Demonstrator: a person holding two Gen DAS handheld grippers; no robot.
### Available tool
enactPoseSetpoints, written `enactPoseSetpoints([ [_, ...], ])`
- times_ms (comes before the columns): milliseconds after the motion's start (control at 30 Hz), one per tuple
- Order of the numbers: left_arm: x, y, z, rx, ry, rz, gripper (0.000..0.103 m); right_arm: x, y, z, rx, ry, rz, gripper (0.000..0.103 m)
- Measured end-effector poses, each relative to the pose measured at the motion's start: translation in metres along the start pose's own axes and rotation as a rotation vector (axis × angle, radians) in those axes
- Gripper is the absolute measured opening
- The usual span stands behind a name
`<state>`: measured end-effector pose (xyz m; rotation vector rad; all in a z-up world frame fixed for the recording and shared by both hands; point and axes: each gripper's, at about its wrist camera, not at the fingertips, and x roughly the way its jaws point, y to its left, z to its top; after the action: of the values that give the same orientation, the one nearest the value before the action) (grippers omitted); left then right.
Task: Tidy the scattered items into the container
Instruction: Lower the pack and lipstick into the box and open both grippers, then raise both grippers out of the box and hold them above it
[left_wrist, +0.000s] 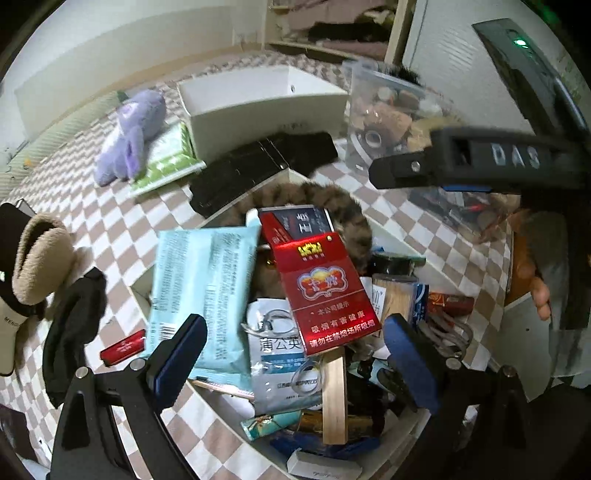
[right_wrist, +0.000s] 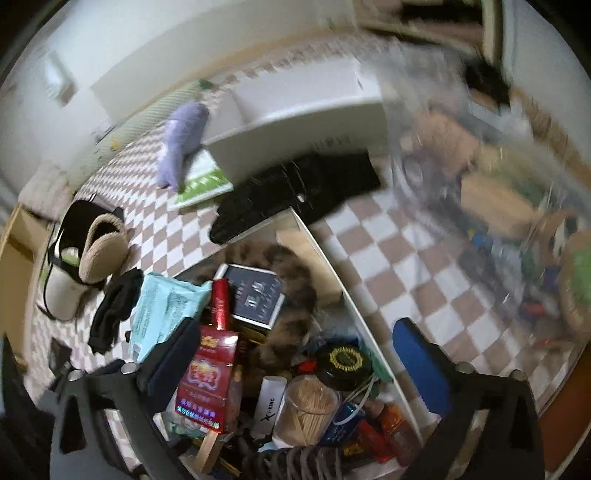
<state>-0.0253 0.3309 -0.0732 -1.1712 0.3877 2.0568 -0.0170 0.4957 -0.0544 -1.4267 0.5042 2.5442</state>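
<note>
Found the white container (left_wrist: 141, 292) in the middle of the checked pink-and-white cloth (left_wrist: 122, 229), crammed to the rim. Saw on top a red cigarette pack (left_wrist: 325, 291) printed "吸烟有害健康", beside a pale blue wipes pack (left_wrist: 201, 291) with small, unreadable print. Noted deeper in it a dark blue box (right_wrist: 258, 295), a white tube (right_wrist: 269, 404) marked "X-KING", a clear jar of toothpicks (right_wrist: 306, 413), a black round tin (right_wrist: 343, 363) and something furry and leopard-patterned (left_wrist: 332, 199).

Kept the left hand-held gripper (left_wrist: 295, 332) above the pile, jaws spread wide, gripping nothing though the red pack lay between them. Held the right hand-held gripper (right_wrist: 295, 343), lettered "DAS", just as wide and empty.

Left outside: a purple plush (left_wrist: 129, 140), a second white box (left_wrist: 258, 110), a fleecy slipper (left_wrist: 40, 254), a clear bag (left_wrist: 388, 118). Beyond, a white wall (left_wrist: 129, 40).
</note>
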Motion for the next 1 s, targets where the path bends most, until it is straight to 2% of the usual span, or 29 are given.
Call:
enactPoseSetpoints([
  [100, -0.016, 0.004, -0.001, -0.03, -0.033, 0.0, 0.097, -0.019, 0.016, -0.004, -0.048, -0.073, -0.02, 0.103],
  [433, -0.075, 0.01, -0.015, -0.091, -0.154, 0.053, 0.097, -0.067, 0.053, -0.037, -0.16, -0.203, -0.067, 0.103],
  [800, -0.134, 0.019, -0.05, -0.154, -0.249, 0.051, 0.097, -0.098, 0.066, -0.067, -0.165, -0.284, -0.034, 0.103],
  [1000, -0.159, 0.028, -0.072, -0.185, -0.277, 0.092, 0.097, -0.11, 0.08, -0.089, -0.202, -0.321, -0.013, 0.103],
])
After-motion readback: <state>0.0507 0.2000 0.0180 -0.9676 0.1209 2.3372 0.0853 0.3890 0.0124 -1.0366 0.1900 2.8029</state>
